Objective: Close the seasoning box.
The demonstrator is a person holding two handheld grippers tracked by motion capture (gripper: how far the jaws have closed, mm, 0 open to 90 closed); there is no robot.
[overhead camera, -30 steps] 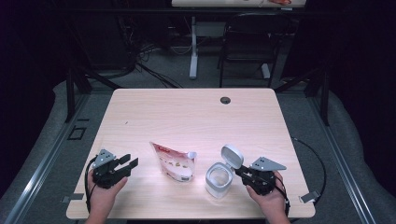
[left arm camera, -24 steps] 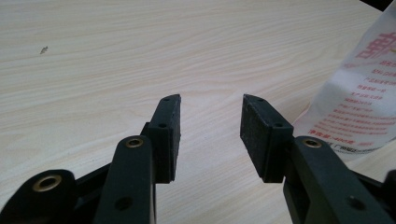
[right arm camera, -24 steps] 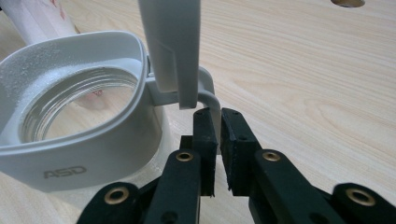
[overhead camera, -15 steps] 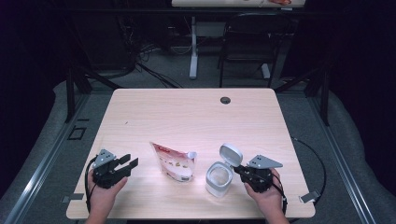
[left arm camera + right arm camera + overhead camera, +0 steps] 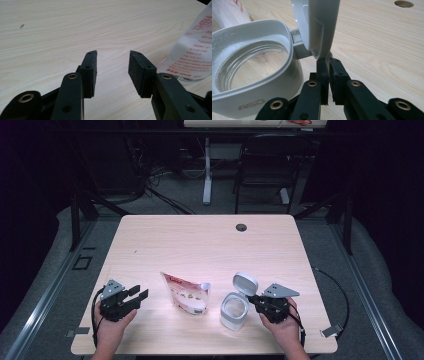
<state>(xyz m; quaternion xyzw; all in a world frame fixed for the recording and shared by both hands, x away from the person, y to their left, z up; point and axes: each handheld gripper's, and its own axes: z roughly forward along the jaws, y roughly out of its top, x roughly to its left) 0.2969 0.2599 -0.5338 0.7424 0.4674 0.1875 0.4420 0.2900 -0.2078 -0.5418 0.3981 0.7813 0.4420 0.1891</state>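
A white jar (image 5: 231,312) stands near the table's front edge with its hinged lid (image 5: 245,283) flipped up; the rim (image 5: 227,40) frames a see-through inside. My right gripper (image 5: 251,299) is just right of it. Its jaws have just been closing and now stand nearly together, pinching the lower edge of the lid (image 5: 317,22) at their tips (image 5: 327,60). A white pouch with red print and a spout (image 5: 187,294) lies left of the jar. My left gripper (image 5: 140,294) rests left of the pouch (image 5: 192,60), open (image 5: 112,56), nothing between its pads.
The light wooden table (image 5: 200,245) has a round cable hole (image 5: 241,227) at the back, also in the right gripper view (image 5: 404,3). Cables trail from both grippers off the front corners. A chair (image 5: 265,165) and a desk leg stand beyond the far edge.
My right gripper has shifted slightly beside the jar's raised lid and its jaws have drawn together. The left gripper, the pouch and the jar have kept still.
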